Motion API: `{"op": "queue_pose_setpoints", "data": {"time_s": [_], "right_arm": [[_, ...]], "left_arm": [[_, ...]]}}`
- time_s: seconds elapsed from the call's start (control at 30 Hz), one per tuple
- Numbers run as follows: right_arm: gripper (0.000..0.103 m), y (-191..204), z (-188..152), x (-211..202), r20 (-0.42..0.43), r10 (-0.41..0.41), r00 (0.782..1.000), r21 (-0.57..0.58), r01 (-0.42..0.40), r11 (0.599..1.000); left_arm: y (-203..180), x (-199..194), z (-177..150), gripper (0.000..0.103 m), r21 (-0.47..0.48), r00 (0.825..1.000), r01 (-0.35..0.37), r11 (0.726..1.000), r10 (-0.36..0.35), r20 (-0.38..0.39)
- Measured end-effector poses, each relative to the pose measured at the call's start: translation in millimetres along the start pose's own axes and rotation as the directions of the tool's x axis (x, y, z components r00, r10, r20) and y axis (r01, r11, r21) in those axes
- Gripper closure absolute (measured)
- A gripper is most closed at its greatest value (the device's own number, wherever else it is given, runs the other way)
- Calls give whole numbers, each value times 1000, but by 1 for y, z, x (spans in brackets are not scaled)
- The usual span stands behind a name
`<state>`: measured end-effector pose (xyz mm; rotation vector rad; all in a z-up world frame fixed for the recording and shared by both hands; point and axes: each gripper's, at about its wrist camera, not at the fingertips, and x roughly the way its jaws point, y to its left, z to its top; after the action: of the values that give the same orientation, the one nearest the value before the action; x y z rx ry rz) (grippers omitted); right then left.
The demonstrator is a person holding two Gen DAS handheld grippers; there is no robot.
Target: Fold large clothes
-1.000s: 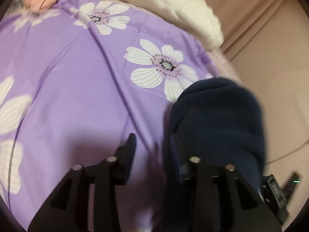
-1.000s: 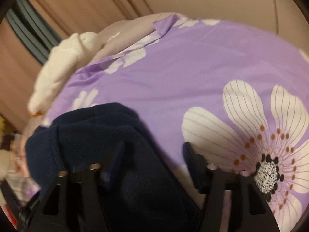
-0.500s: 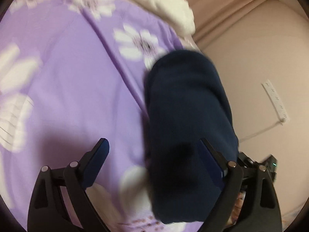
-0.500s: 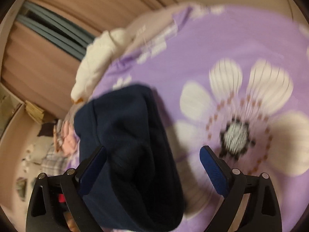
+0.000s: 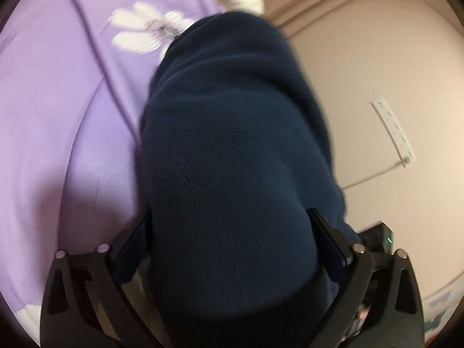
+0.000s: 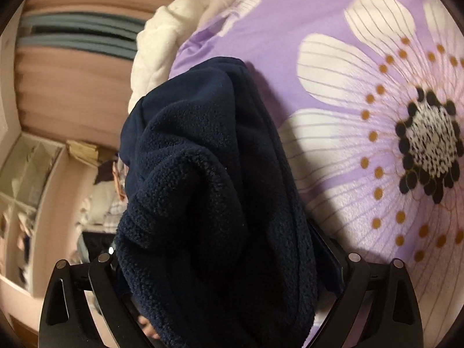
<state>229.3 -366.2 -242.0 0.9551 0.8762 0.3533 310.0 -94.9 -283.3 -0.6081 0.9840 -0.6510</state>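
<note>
Our left hand-held gripper (image 5: pixel 232 264) stands about as wide as it goes, its jaws having just been opening, and the navy fleece garment (image 5: pixel 232 150) bulges up between the two fingers. Its dark pile runs right alongside both blue pads, but whether the pads press on it or merely flank it we cannot tell. Our right hand-held gripper (image 6: pixel 226 266) is just as wide and straddles the other end of the same bundle (image 6: pixel 208 174). There the cloth hides most of both fingers, so again we cannot tell if it is pinched or only lying between them.

The garment sits as a thick folded roll on the bed, on the purple flowered bedsheet (image 5: pixel 58 116), close to the bed's edge, with the pale floor beyond it in the left wrist view. A white quilted blanket (image 6: pixel 156 46) lies bunched past the roll's far end.

We judge the fleece soft, limp and fairly light, bulky rather than heavy, with a grippy pile that should not slide from the pads. It has no stiffness, so the layers will sag or spill open if lifted by one point. We would take hold low on the two ends of the roll, pinching all the layers together, or at a folded edge, rather than the loose top flap seen in the right wrist view.
</note>
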Motion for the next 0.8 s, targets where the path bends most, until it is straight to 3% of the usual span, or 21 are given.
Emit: {"op": "queue_pose_setpoints", "data": {"time_s": [0.07,0.53,0.63,0.8], "right_arm": [[7,8,-4,3,32,-31,999,-36,33,999],[16,8,-3,-5,136,-86,987,-135,104,985],[25,10,-4,-8,144,-74,987,-160,97,982],[26,9,1,-4,148,-65,987,-156,88,984]], "left_arm": [[5,-1,2,6,-20,1000,14,1000,-14,7],[-13,-9,-11,10,55,995,-83,995,80,65],[-8,-8,-12,10,50,995,-78,996,74,64],[-3,-6,-12,10,50,995,-73,996,70,65]]}}
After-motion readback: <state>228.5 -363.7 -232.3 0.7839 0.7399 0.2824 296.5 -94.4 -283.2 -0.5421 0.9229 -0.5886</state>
